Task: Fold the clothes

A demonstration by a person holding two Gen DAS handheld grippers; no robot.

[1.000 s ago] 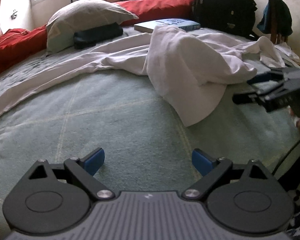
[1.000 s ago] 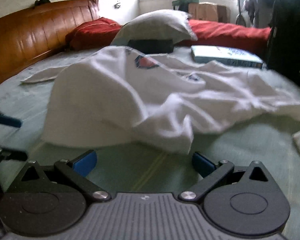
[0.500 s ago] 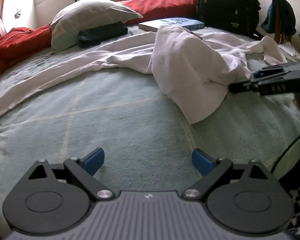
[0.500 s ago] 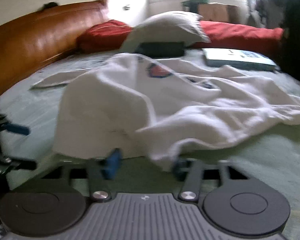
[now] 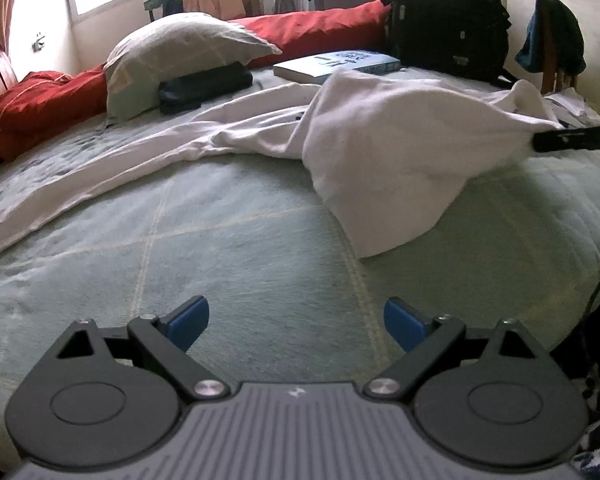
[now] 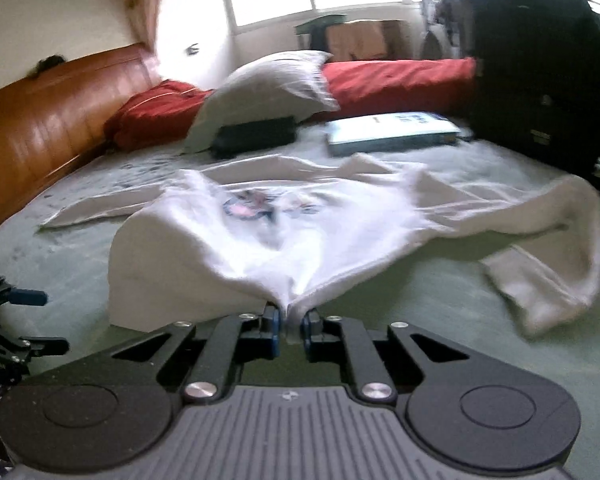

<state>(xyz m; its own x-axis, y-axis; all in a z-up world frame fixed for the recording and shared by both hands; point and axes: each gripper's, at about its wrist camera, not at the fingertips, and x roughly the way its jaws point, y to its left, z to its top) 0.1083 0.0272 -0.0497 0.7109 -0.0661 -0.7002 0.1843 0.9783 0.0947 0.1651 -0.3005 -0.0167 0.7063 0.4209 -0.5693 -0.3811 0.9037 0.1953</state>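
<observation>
My right claw [image 6: 290,322] has just been closing, and now it pinches a bunched edge of the white T-shirt [image 6: 260,236], with the cloth squeezed between the two blue pads. My left claw [image 5: 296,320] is wide open with nothing in it, and it hangs over bare green bedspread [image 5: 228,256] near the front edge of the bed. The shirt lies crumpled across the middle of the bed. It stretches long from the left edge, where a flat part trails out, over to the right side, where a loose sleeve flops down. Its printed picture faces up. From my left claw the shirt is ahead and to the right, and the nearest free corner hangs down just past the middle. I think the left claw must reach forward and right to grab that corner, so both claws can pull the shirt flat.
</observation>
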